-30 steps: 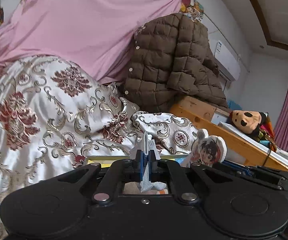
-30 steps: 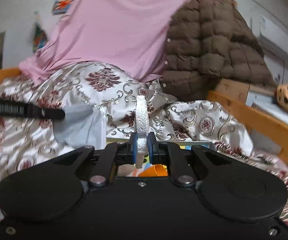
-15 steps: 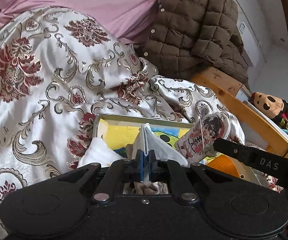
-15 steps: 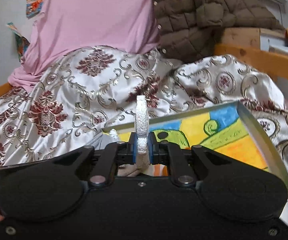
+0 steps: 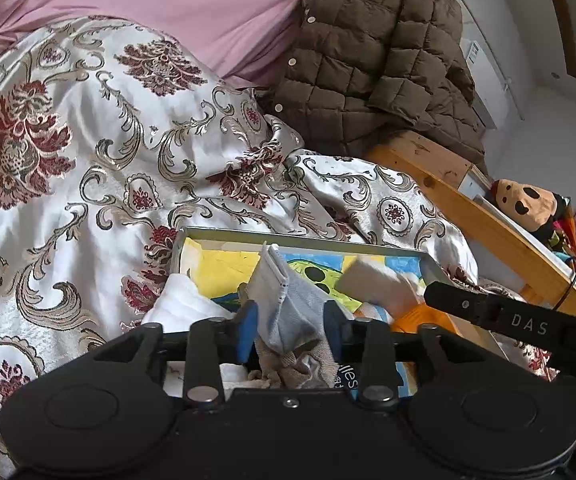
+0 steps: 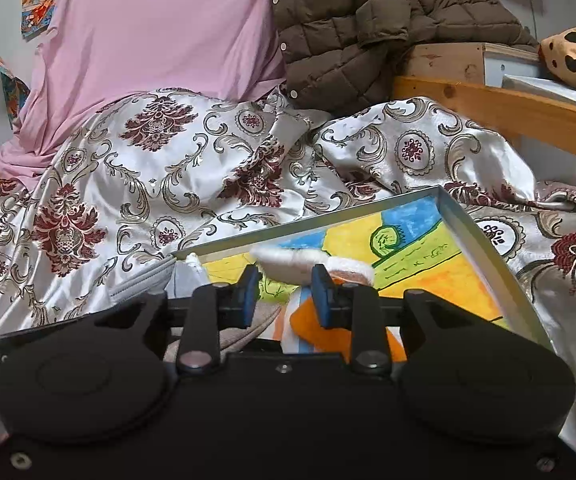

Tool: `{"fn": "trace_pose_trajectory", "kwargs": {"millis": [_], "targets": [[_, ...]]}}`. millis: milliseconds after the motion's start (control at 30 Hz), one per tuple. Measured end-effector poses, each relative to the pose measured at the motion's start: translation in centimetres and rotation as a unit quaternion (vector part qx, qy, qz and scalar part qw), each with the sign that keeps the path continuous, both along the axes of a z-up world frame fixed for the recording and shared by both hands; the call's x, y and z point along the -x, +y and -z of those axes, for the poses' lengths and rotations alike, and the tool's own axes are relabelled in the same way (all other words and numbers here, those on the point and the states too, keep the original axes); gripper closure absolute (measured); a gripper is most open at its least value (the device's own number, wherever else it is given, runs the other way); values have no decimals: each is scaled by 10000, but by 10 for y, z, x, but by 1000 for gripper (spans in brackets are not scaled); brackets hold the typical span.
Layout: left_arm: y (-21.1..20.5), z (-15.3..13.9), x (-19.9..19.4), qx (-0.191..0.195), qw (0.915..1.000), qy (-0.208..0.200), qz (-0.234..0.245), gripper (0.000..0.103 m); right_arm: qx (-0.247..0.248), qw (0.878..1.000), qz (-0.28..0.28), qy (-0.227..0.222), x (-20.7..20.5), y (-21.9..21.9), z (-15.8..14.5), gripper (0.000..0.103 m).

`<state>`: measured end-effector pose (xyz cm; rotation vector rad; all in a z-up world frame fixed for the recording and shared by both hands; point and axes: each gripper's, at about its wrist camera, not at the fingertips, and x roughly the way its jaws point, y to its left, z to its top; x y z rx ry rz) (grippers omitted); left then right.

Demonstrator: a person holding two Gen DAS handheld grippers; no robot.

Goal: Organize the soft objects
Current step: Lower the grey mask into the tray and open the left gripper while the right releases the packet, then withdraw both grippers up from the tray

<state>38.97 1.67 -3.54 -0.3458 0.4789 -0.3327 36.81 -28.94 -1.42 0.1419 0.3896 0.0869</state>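
A shallow metal tray (image 5: pixel 299 237) with a yellow, blue and green drawing inside lies on the bed; it also shows in the right wrist view (image 6: pixel 475 232). My left gripper (image 5: pixel 289 330) is open, and a grey-white sock (image 5: pixel 284 304) stands loose between its pads over the tray's near end. My right gripper (image 6: pixel 284 294) is open above the tray, with a flat white plush piece (image 6: pixel 307 262) lying loose just beyond its pads. An orange soft item (image 6: pixel 319 328) lies under it. White cloth (image 5: pixel 184 304) sits at the tray's left corner.
A patterned satin quilt (image 5: pixel 88 160) covers the bed. A pink sheet (image 5: pixel 168 4) and a brown puffer jacket (image 5: pixel 379 52) are piled behind. A wooden bed rail (image 5: pixel 467 216) and a plush toy (image 5: pixel 527 204) are at the right. The right gripper's arm (image 5: pixel 527 320) crosses the left view.
Both grippers came down over the tray and opened. The sock and the white plush piece are no longer clamped and rest loose at the pads.
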Motion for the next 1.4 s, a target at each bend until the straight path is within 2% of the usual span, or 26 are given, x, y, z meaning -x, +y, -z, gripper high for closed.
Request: {"fn": "trace_pose_trajectory", "kwargs": {"millis": [100, 233, 300, 367, 433, 467, 567, 667, 900, 1033, 1233, 1400], "targets": [[-2, -4, 5, -79, 9999, -55, -33, 55, 18, 10000, 0, -74, 8, 0, -6, 71], [-3, -13, 14, -118, 9997, -147, -174, 35, 108, 9996, -30, -245, 21, -1, -16, 60], [-3, -21, 21, -122, 9993, -247, -271, 30, 161, 9993, -36, -342, 29, -1, -22, 56], [-2, -28, 27, -131, 9987, -335, -368, 21, 190, 9989, -20, -427, 38, -3, -28, 45], [-1, -37, 34, -120, 9980, -423, -448, 17, 163, 9985, -19, -516, 46, -7, -34, 41], [0, -42, 38, -119, 9976, -478, -485, 13, 138, 9983, -35, -561, 50, -9, -37, 32], [1, -57, 54, -137, 9955, -675, -644, 4, -2, 9962, -149, -862, 66, -15, -47, 16], [2, -71, 71, -164, 9928, -861, -821, 1, -40, 9931, -256, -1146, 84, -17, -57, 2], [1, -98, 119, -314, 9841, -1203, -1270, 1, -77, 9854, -393, -1653, 126, -20, -76, 1], [3, -105, 149, -281, 9815, -1231, -1438, 1, -125, 9821, -411, -1836, 149, -23, -82, 1], [-5, -113, 186, -449, 9806, -1259, -1432, 1, -98, 9790, -372, -2002, 182, -28, -81, 1], [-9, -106, 220, -554, 9821, -1193, -1349, 1, -58, 9784, -242, -2050, 205, -33, -79, 1]]}}
